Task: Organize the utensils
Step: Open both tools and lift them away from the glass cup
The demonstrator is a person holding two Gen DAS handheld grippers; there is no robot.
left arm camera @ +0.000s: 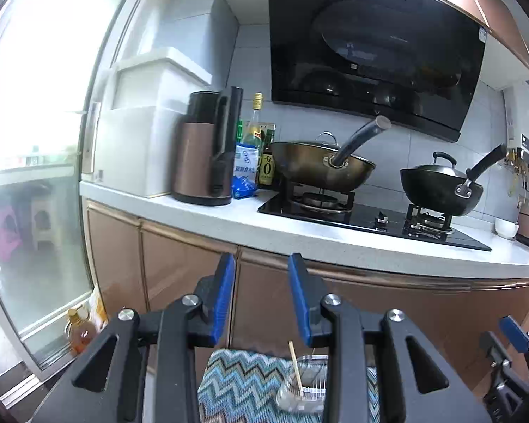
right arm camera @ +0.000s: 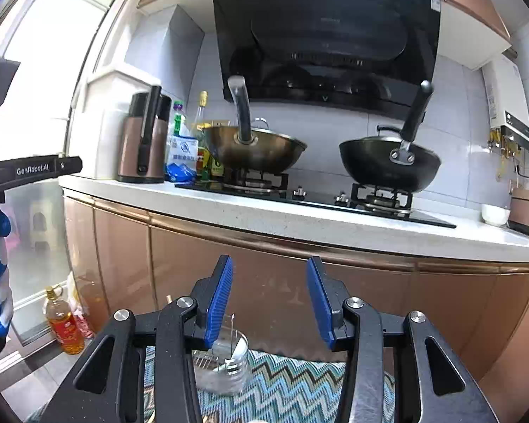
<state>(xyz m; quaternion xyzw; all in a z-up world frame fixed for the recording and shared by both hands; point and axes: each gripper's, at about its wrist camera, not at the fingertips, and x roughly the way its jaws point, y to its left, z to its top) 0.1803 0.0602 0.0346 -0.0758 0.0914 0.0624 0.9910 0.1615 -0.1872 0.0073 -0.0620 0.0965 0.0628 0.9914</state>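
A clear glass jar (left arm camera: 305,382) stands on a zigzag-patterned cloth (left arm camera: 243,384) low in the left wrist view, with a wooden chopstick (left arm camera: 295,363) and thin metal utensils in it. My left gripper (left arm camera: 261,299) is open and empty, raised above the jar. The jar (right arm camera: 225,363) also shows in the right wrist view on the cloth (right arm camera: 292,387), holding a metal fork or spoon. My right gripper (right arm camera: 269,299) is open and empty, above and right of the jar. The right gripper also shows at the left wrist view's lower right edge.
A white counter (left arm camera: 299,236) runs behind, above brown cabinet doors (left arm camera: 180,275). On it are a gas hob with a bronze wok (left arm camera: 321,169) and a black wok (left arm camera: 441,187), a brown kettle (left arm camera: 201,165) and bottles. An oil bottle (right arm camera: 65,324) stands on the floor by the glass door.
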